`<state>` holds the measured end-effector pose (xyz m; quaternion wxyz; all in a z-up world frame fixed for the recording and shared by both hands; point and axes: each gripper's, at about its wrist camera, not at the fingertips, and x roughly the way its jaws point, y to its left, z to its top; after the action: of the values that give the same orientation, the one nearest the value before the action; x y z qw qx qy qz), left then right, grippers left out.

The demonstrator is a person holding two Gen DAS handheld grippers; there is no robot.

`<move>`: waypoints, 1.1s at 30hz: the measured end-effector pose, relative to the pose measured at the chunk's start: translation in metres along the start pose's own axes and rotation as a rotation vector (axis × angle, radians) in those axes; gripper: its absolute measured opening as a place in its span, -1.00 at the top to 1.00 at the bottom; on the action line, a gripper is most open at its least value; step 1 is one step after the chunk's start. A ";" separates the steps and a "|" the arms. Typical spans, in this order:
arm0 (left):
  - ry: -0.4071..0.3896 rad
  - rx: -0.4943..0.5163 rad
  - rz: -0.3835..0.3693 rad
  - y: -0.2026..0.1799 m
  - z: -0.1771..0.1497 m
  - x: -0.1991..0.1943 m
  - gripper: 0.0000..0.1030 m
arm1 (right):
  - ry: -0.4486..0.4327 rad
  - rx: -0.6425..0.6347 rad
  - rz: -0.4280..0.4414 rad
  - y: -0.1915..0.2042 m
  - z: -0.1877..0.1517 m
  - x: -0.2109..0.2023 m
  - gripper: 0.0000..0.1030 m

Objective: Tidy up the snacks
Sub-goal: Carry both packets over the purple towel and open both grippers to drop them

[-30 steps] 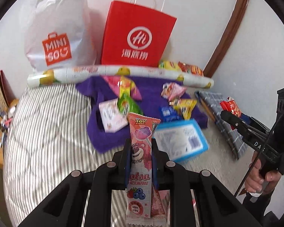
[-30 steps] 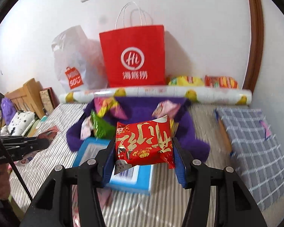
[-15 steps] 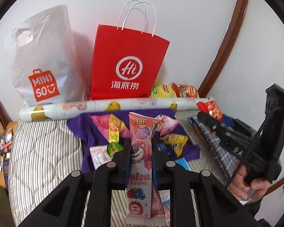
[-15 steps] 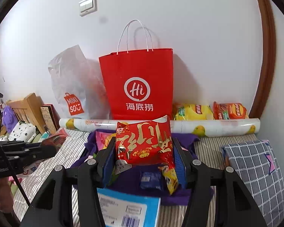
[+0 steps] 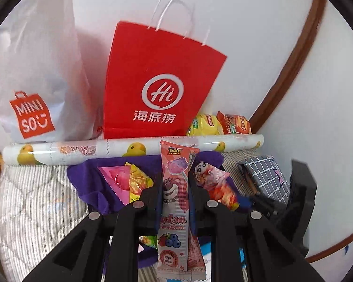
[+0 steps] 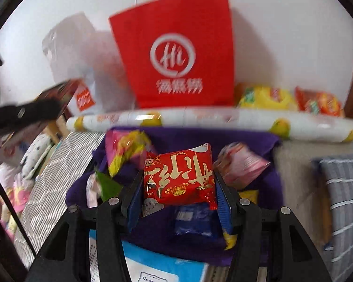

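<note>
Two snacks are held, one in each claw. The left gripper is clamped nearly together on a long pink lollipop packet, which is pinched about midway between the blue pads. The packet's long axis runs along the fingers, its Toy Story end pointed away toward the far wall; a pink bear and berries are printed on it. It is carried above the purple cloth, in front of the patterned roll and the red paper bag.

The right gripper is set moderately apart and clamped on a red pillow packet with gold characters. Its long axis is laid crosswise between the pads, and it is held over the purple cloth, near the red bag.
</note>
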<state>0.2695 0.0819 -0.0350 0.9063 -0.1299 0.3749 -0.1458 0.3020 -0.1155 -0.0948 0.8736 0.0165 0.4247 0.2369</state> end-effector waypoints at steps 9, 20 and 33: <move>0.092 -0.058 0.017 0.027 -0.007 0.027 0.66 | 0.148 -0.032 0.039 0.006 -0.020 0.041 -0.05; 0.165 -0.060 -0.018 0.016 -0.015 0.057 0.66 | 0.228 0.027 0.055 -0.005 -0.024 0.052 -0.16; 0.214 -0.113 -0.058 0.022 -0.027 0.097 0.66 | 0.151 0.081 0.068 -0.017 -0.026 0.031 -0.46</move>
<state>0.3188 0.0636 -0.1231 0.8475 -0.1754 0.4734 -0.1637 0.3054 -0.1225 -0.1381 0.8292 0.0482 0.4978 0.2497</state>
